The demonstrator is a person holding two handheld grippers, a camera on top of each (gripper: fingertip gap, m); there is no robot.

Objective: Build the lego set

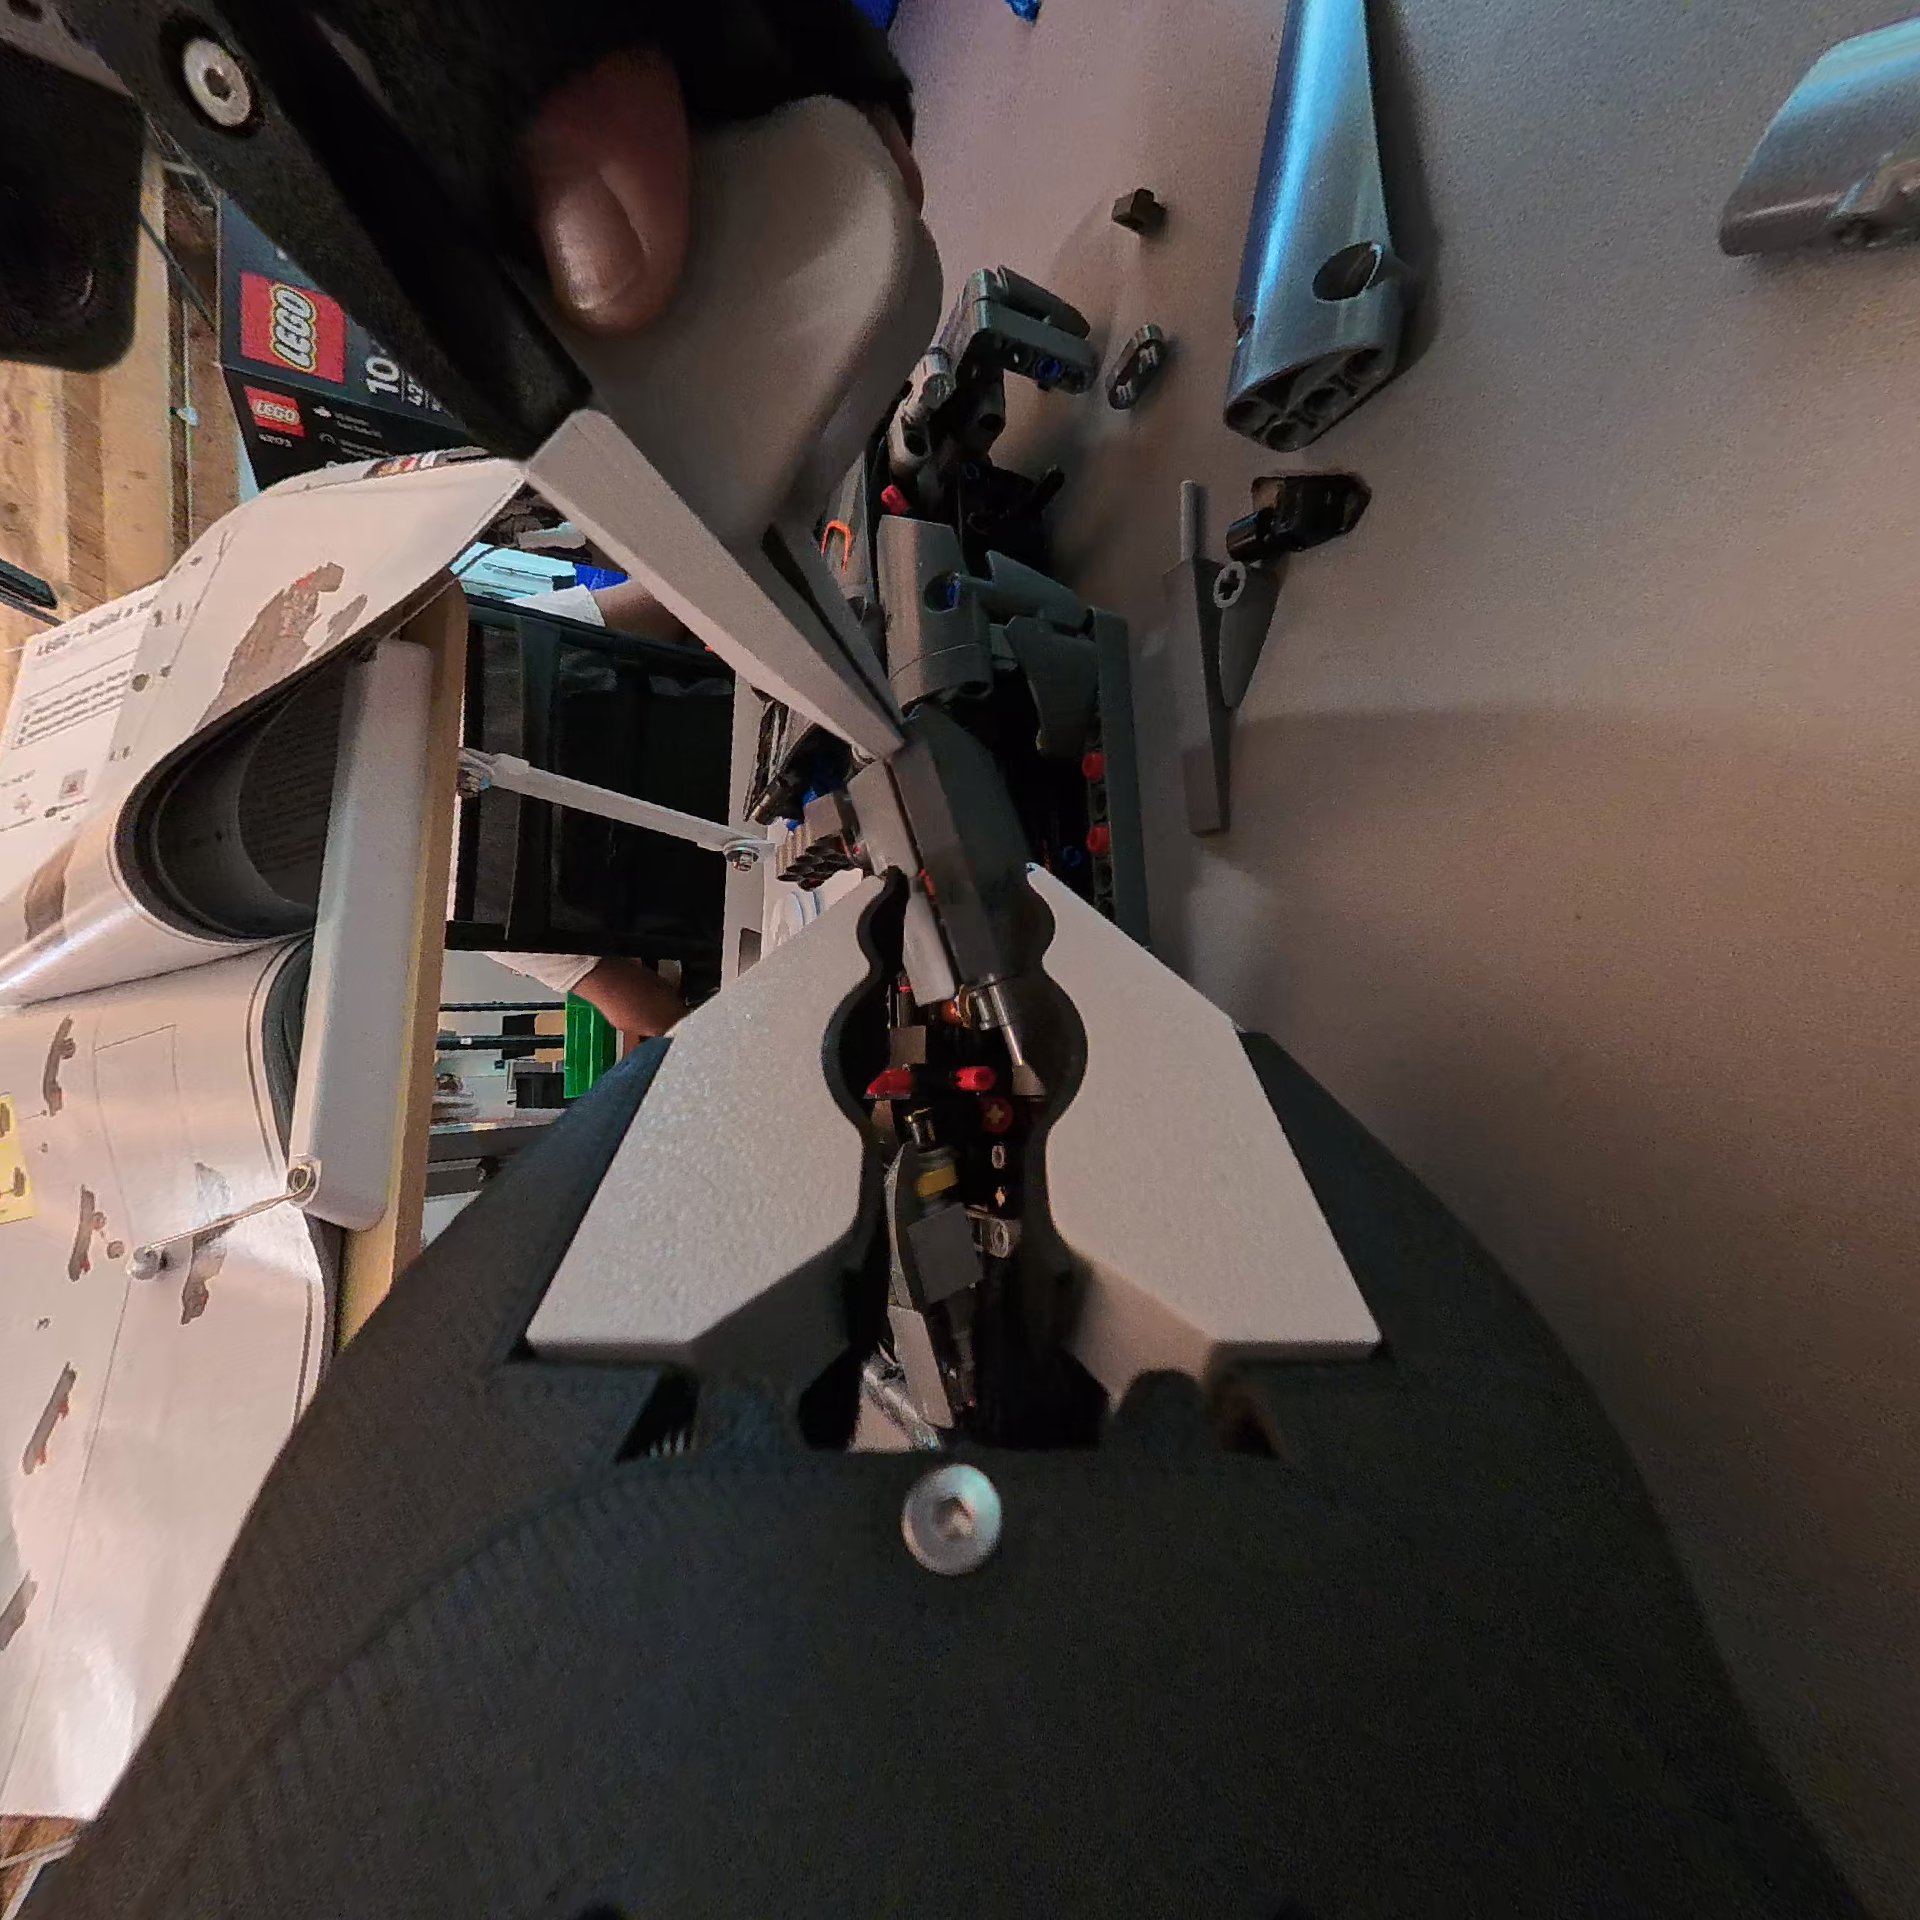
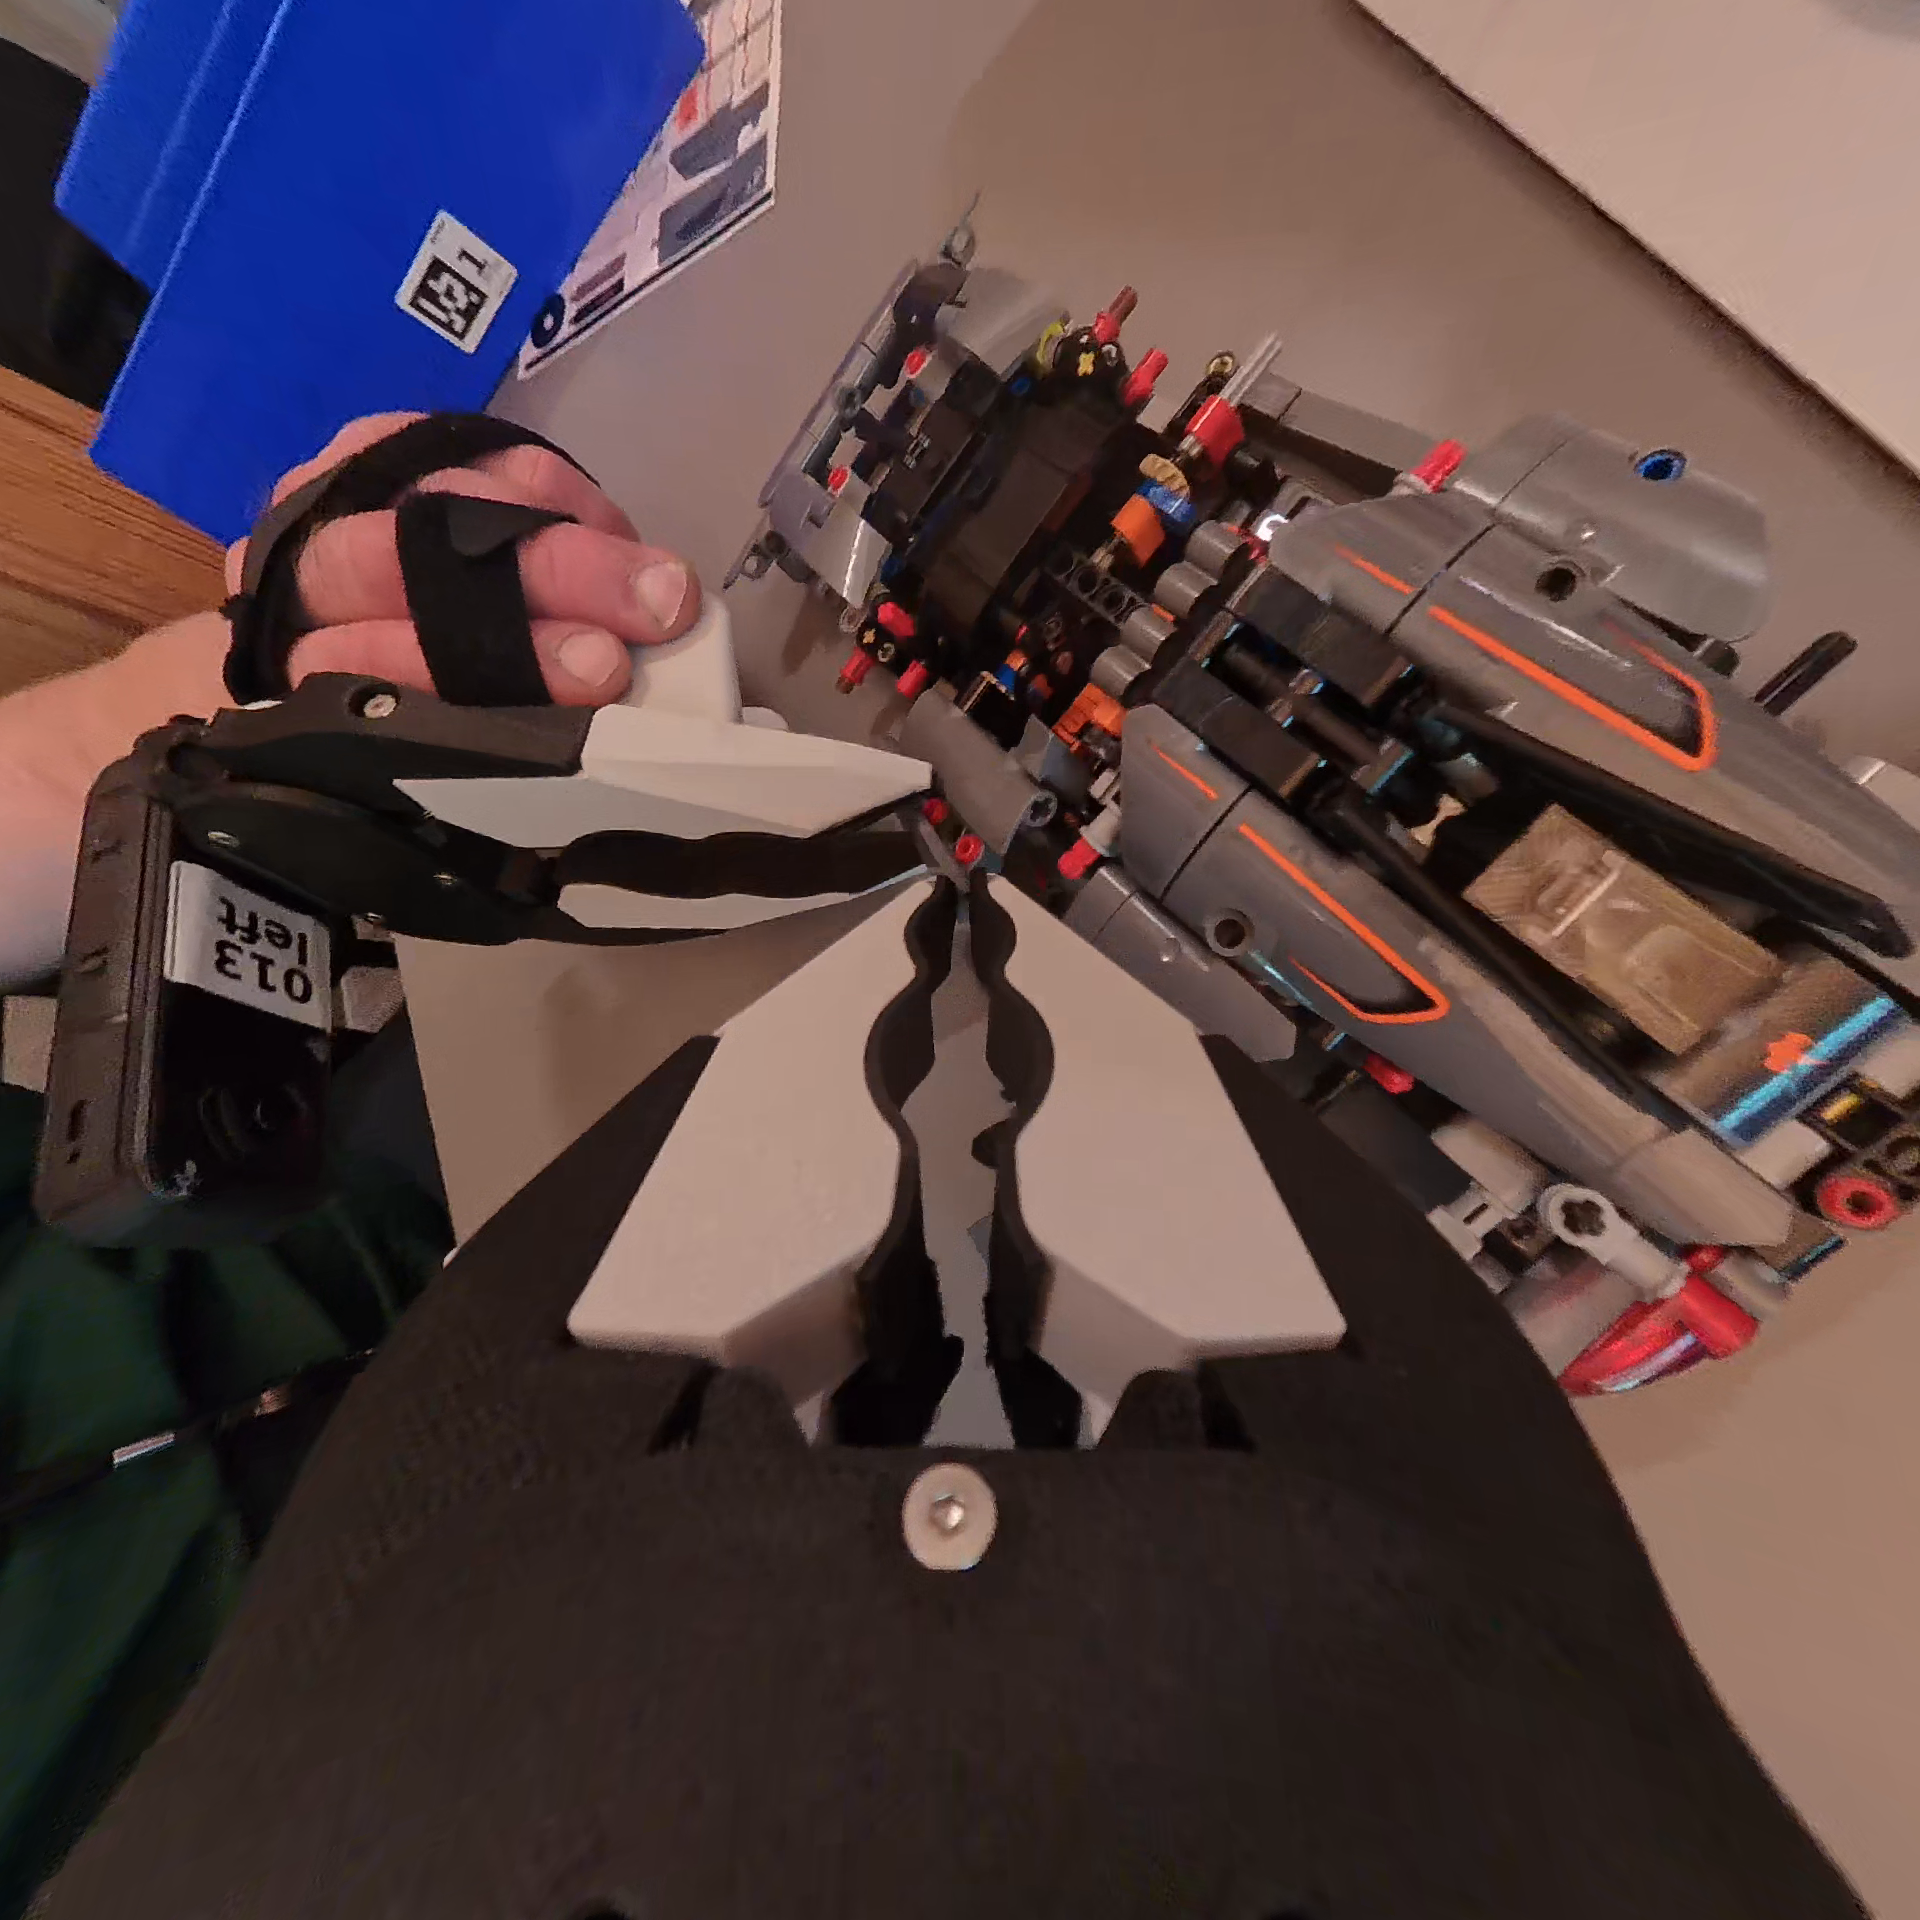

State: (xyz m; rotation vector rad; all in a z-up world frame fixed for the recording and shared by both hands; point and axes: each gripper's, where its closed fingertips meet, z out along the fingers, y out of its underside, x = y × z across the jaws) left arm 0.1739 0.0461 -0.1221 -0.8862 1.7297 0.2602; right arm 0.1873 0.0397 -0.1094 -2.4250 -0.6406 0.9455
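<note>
Left wrist view: the left tongs (image 1: 956, 894) are closing narrowly on the grey front of the car (image 1: 966, 831), which is lying on the grey worktop (image 1: 1558, 1039) and running up toward 12 o'clock. The right tongs (image 1: 883, 727) are coming in from 11 o'clock, pinched to a point against the same end of the car. Loose parts are lying at 1 o'clock: a long grey panel (image 1: 1314, 218), a dark connector (image 1: 1299, 514) and a small link (image 1: 1138, 364). A booklet (image 1: 125, 935) is standing open at 9 o'clock, with a box (image 1: 312, 364) behind it.

Right wrist view: the right tongs (image 2: 961, 899) are almost shut; whether they are gripping a piece is hard to tell. The left tongs (image 2: 920, 831), held by a strapped hand (image 2: 468, 582), are reaching in from 9 o'clock and gripping the car (image 2: 1455, 790) at its near end. The car is stretching toward 3 o'clock, grey with orange stripes. A blue bin (image 2: 343, 208) is sitting at 11 o'clock.
</note>
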